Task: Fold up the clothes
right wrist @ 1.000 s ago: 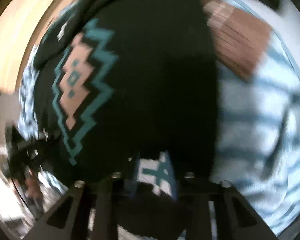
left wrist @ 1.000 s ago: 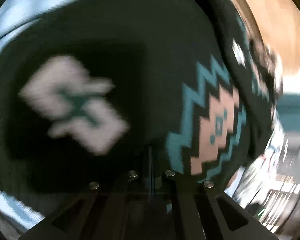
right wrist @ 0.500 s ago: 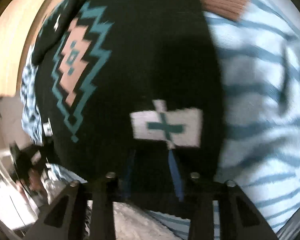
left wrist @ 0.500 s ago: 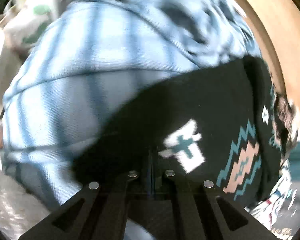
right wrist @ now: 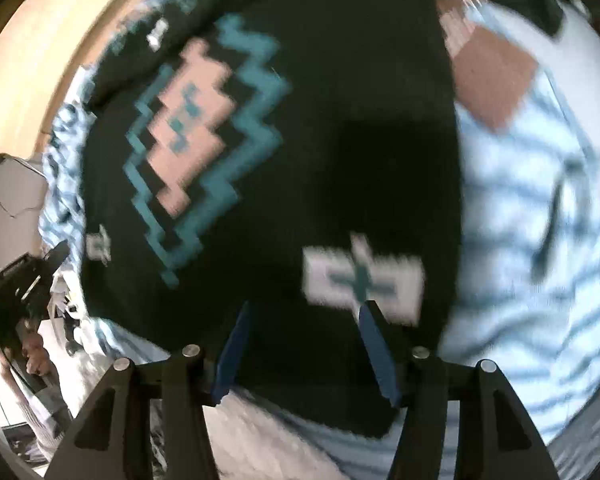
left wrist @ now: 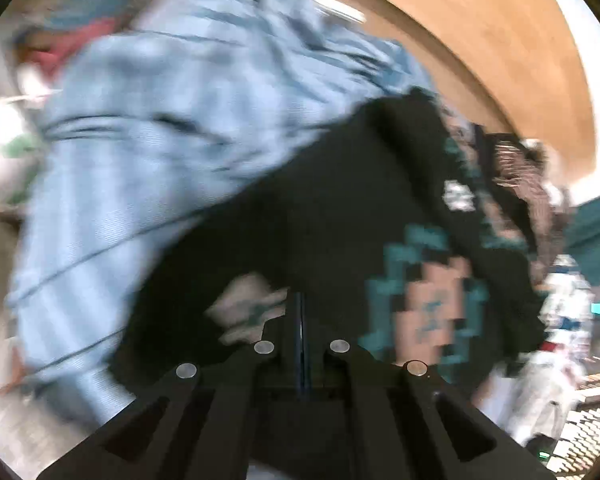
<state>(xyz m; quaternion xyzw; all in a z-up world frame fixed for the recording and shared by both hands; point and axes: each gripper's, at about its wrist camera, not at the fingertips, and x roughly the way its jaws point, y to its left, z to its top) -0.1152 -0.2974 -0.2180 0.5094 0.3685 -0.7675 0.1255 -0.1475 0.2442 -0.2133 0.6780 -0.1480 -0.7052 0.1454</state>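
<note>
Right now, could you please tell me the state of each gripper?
Left gripper: jaws closed, seemingly on the black patterned sweater.
Right gripper: jaws open, with the sweater's edge between them, not clamped.

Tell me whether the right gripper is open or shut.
Open: the right gripper's blue fingers stand well apart over the black patterned sweater, gripping nothing.

Tan wooden surface (left wrist: 500, 52), curved edge, shows at the far right of the left wrist view and at the far left in the right wrist view (right wrist: 48, 56). Pale blue plaid garment (left wrist: 148, 152) on it; black patterned knit (left wrist: 340, 220) overlapping that
</note>
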